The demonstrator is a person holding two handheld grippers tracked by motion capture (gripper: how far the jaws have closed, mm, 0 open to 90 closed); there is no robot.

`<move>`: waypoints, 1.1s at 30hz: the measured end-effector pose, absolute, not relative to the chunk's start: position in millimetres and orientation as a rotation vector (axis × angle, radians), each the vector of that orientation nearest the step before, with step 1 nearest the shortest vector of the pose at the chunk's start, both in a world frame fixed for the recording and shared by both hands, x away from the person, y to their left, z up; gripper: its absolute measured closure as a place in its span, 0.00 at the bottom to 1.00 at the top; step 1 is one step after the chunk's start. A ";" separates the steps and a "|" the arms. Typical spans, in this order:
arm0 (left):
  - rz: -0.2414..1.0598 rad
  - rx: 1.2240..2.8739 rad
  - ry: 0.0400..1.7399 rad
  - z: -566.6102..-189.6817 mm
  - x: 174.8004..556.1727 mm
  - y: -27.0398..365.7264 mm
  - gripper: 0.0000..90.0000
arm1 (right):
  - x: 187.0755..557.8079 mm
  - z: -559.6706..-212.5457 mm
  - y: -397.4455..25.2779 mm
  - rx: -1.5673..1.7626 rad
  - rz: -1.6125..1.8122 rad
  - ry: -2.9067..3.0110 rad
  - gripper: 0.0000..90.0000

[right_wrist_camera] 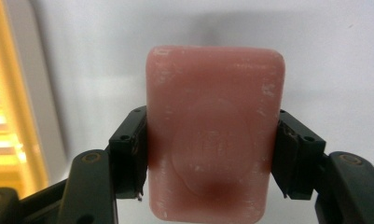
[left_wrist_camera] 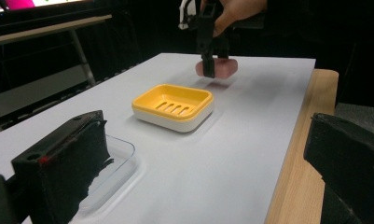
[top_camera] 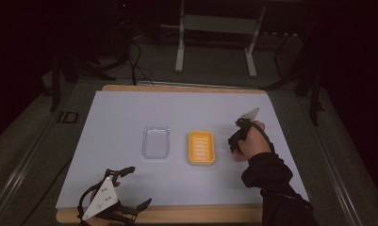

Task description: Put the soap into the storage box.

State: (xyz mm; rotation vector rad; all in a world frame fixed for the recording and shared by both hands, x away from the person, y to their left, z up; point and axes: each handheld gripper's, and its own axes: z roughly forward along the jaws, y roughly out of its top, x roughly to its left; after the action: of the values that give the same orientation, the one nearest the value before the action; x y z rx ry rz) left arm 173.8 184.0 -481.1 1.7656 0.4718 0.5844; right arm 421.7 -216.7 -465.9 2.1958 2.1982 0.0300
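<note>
Pink soap (right_wrist_camera: 215,135) sitting pinched between the two black jaws of the right gripper (right_wrist_camera: 215,154), one jaw pressing each long side of the bar. Hanging just above the white sheet (top_camera: 130,113) in the left gripper view, with a faint shadow under it, and not touching the sheet there. Lying to the right of the yellow soap dish (top_camera: 201,147) and a little farther from the person than the dish, near it but clearly apart. Showing a round stamped mark on its top face and pale scuffs along its edges.

Resting on the white sheet, the yellow soap dish with its slotted insert and white base. Sitting just to the left of the dish, a clear plastic lid (top_camera: 156,141), lying flat with a small gap between the two.

Hovering well nearer the person than the dish and off to its left, by the wooden table edge (top_camera: 201,213), the left gripper (top_camera: 130,188) with jaws spread wide and gripping nothing. Framing the clear lid and the dish in its own view, one jaw at each lower corner.

Wrapping the right gripper, a hand (top_camera: 255,139) in a dark sleeve.
</note>
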 end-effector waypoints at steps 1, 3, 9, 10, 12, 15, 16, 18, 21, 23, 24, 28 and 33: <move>0.583 1.765 0.471 -481.1 173.8 184.0 0.00 | 421.4 -463.1 -216.6 2.199 0.027 2.192 0.42; 0.583 1.764 0.472 -481.1 173.8 183.9 0.00 | 420.9 -457.1 -216.5 2.190 0.040 2.190 0.42; 0.584 1.764 0.473 -481.0 173.6 183.8 0.01 | 419.4 -440.9 -213.0 2.184 0.043 2.181 0.42; 0.583 1.763 0.473 -481.0 173.6 183.8 0.00 | 419.0 -438.5 -212.0 2.180 0.045 2.184 0.42; 0.584 1.764 0.472 -481.0 173.7 183.8 0.00 | 418.2 -433.9 -209.9 2.181 0.052 2.183 0.42; 0.584 1.763 0.472 -481.0 173.6 183.8 0.01 | 416.7 -426.3 -206.5 2.171 0.064 2.182 0.42; 0.584 1.764 0.473 -481.0 173.6 183.7 0.00 | 416.2 -424.1 -205.5 2.167 0.067 2.183 0.42; 0.584 1.765 0.473 -481.0 173.6 183.8 0.00 | 415.5 -419.7 -202.8 2.167 0.062 2.186 0.42; 0.584 1.763 0.473 -481.0 173.9 183.8 0.00 | 414.6 -413.3 -199.4 2.156 0.089 2.186 0.42; 0.585 1.765 0.473 -481.1 173.7 183.8 0.01 | 413.9 -410.0 -196.3 2.151 0.093 2.188 0.42; 0.585 1.767 0.473 -481.1 173.7 183.8 0.00 | 413.5 -408.8 -194.6 2.148 0.096 2.192 0.42; 0.586 1.764 0.473 -480.9 173.6 183.9 0.00 | 412.1 -404.5 -185.6 2.132 0.096 2.207 0.42; 0.590 1.763 0.476 -480.9 173.6 183.9 0.00 | 409.9 -400.8 -172.6 2.106 0.119 2.235 0.42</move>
State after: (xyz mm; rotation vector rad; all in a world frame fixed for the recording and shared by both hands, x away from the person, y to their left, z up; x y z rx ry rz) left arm 173.6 183.9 -480.9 1.7625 0.4757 0.5900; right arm 409.9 -172.6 -400.8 2.1055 2.2353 0.1187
